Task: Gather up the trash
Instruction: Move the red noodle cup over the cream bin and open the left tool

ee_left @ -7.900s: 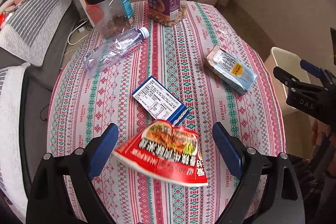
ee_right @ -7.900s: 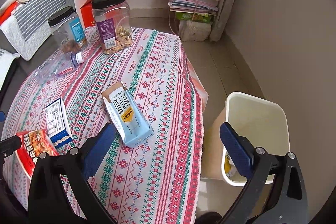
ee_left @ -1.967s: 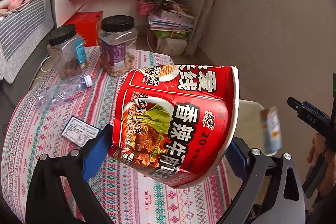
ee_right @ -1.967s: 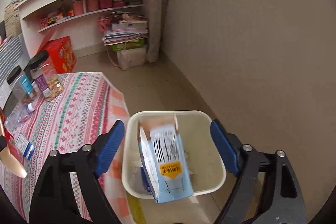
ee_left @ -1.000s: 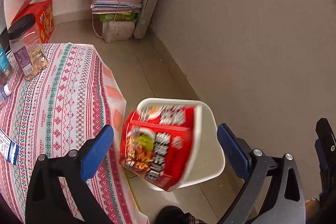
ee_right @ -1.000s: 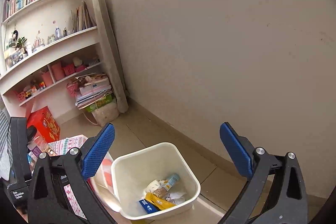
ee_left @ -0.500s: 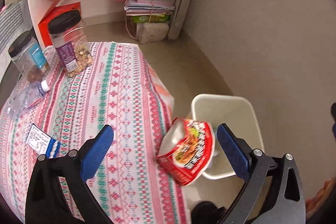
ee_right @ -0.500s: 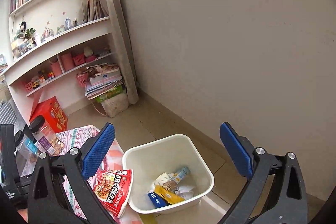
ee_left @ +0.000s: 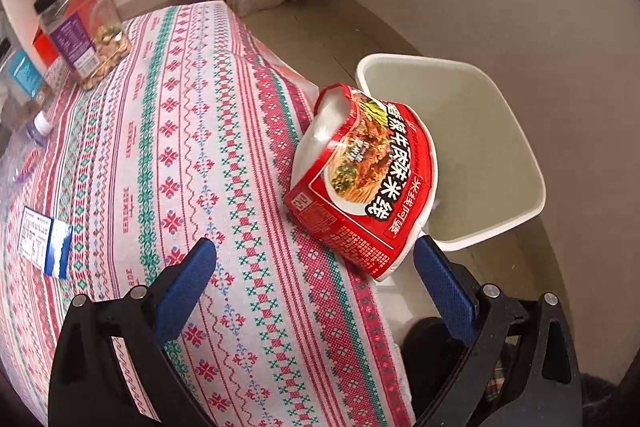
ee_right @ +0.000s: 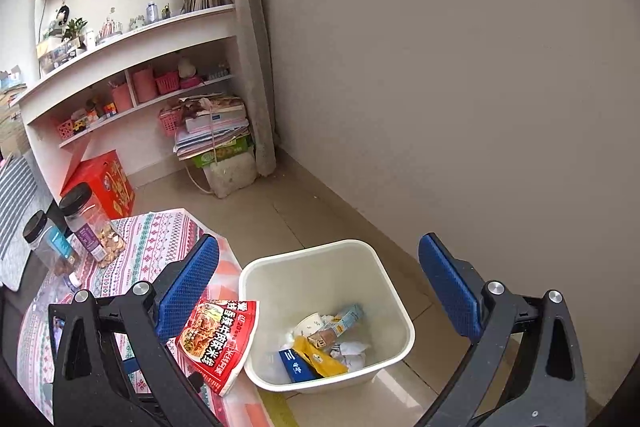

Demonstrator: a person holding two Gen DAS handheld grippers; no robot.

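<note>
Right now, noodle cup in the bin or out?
Out. The red noodle cup lies tipped at the tablecloth edge, beside the white bin.

The left hand-held gripper (ee_left: 312, 267) has its two blue-padded fingers (ee_left: 182, 291) spread wide, with nothing between them, and it tilts downward. The right hand-held gripper (ee_right: 318, 287) is equally wide apart and empty (its blue pads (ee_right: 450, 291) angle outward), also pitched downward.

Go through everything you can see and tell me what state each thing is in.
Noodle package: flattened, at the table edge beside the bin, not inside.
Trash bin: open, partly filled.
Nut jar: upright, lidded.
Left tool: open.
Right tool: open.
</note>
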